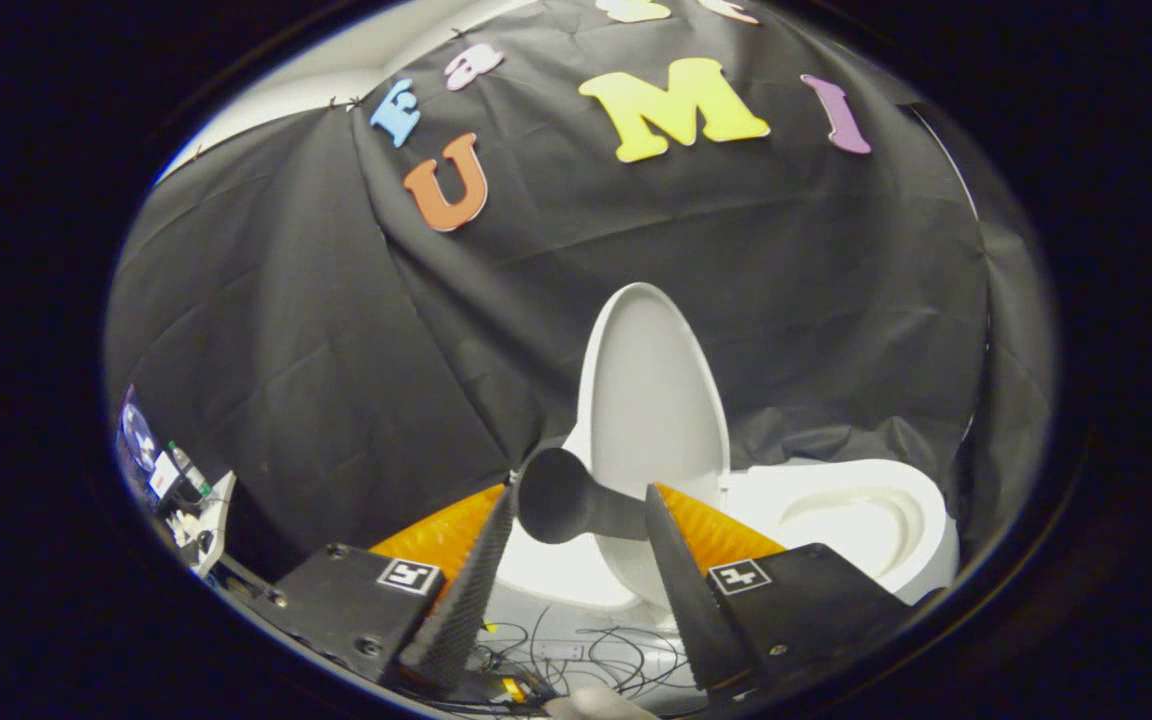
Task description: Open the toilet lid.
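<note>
The white toilet lid [651,400] stands raised, nearly upright, against the black cloth wall, with its inner face towards me. The open bowl [856,520] lies just beside it. A dark knob-shaped handle [561,495] sticks out from the lid's lower edge and sits between my fingertips. My gripper [581,495] is closed around this handle. One fingertip [501,520] touches the knob's round end and the other [661,530] meets its stem.
Loose black cables [596,655] lie on the pale floor below the fingers. A white stand with small gear [186,500] is off beyond the finger on the knob's side. Black cloth wall [336,350] surrounds the toilet closely.
</note>
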{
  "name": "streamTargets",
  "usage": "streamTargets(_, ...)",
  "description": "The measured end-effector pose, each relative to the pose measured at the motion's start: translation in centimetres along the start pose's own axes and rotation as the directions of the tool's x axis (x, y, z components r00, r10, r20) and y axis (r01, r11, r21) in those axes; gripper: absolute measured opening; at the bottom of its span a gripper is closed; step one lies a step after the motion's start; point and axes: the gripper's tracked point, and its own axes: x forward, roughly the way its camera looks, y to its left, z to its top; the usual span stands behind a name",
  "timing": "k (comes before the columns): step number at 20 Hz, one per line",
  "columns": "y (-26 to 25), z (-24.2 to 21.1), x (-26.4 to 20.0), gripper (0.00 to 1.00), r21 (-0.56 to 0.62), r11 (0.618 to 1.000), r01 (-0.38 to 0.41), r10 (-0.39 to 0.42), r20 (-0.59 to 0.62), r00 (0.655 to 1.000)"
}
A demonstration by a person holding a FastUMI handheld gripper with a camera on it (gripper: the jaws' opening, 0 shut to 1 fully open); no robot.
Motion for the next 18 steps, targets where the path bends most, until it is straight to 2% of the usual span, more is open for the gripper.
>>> streamTargets(1, -0.1, 0.4, -0.6, 0.83, -0.013, 1.000, -0.006, 0.006, 0.036, 0.999)
streamTargets(3, -0.9, 1.0, -2.3, 0.95, -0.047, 0.999, 0.002, 0.002, 0.104, 0.995)
streamTargets(5, -2.3, 1.4, -4.4, 0.98, -0.091, 0.995, 0.034, -0.018, 0.175, 0.984)
streamTargets(7, -4.7, 2.5, -7.3, 1.00, -0.138, 0.983, 0.122, -0.079, 0.280, 0.957)
streamTargets(9, -5.7, 2.6, -10.0, 1.00, -0.154, 0.978, 0.143, -0.083, 0.343, 0.936)
streamTargets(13, -10.5, 2.3, -16.1, 0.99, -0.098, 0.968, 0.232, -0.169, 0.429, 0.887)
streamTargets(16, -14.3, 1.2, -19.8, 0.99, -0.087, 0.941, 0.327, -0.250, 0.473, 0.845)
streamTargets(18, -16.9, -0.6, -21.4, 0.99, -0.104, 0.914, 0.393, -0.303, 0.471, 0.829)
